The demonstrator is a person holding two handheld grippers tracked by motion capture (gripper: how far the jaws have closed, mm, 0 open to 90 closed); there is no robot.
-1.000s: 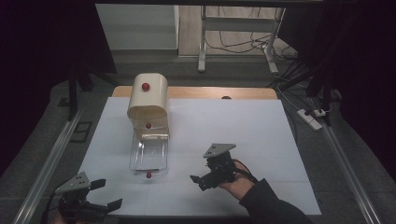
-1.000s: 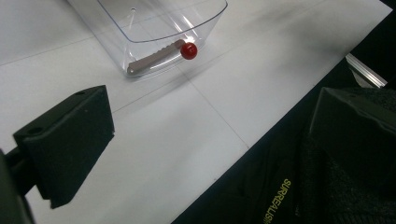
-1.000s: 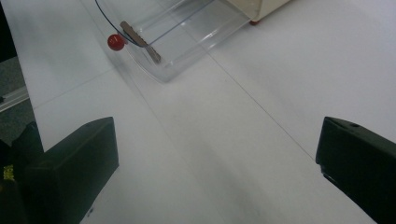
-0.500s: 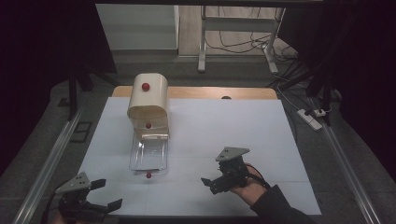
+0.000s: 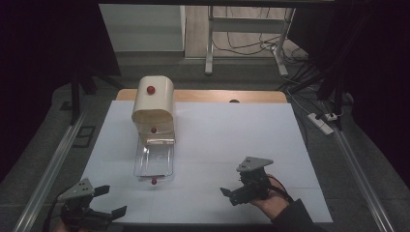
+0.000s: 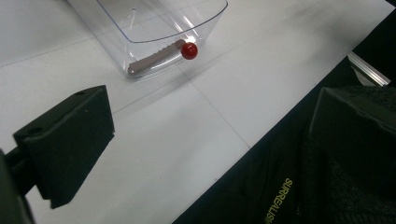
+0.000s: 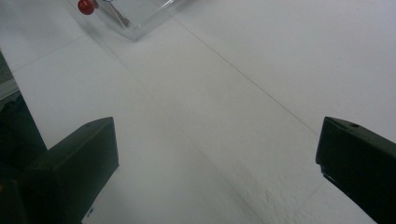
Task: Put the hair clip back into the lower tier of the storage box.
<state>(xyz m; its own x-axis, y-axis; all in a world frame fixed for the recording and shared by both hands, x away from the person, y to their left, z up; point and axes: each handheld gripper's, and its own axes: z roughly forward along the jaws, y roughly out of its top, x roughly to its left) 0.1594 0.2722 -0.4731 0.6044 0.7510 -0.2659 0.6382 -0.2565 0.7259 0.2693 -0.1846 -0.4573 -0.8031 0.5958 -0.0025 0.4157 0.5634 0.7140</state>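
Observation:
A cream box (image 5: 153,102) with a rounded top and a red knob (image 5: 151,90) stands at the back left of the white table. A clear plastic drawer (image 5: 154,162) is pulled out of its front; the drawer's red knob (image 5: 153,181) faces me. My left gripper (image 5: 112,200) is open at the front left corner, its jaws wide apart, and looks at the drawer (image 6: 159,28) and knob (image 6: 189,50). My right gripper (image 5: 231,195) is open over bare table right of the drawer, with the knob (image 7: 86,6) far ahead of it. Both hold nothing.
The white table sheet (image 5: 232,140) stretches right of and behind the drawer. Metal rails (image 5: 48,169) run along both sides. The table's front edge (image 6: 261,140) and a dark garment lie under my left gripper. Cables and a power strip (image 5: 321,121) lie on the floor beyond.
My right gripper has drawn back toward the front edge and to the right, away from the drawer. The left gripper and the drawer have stayed put.

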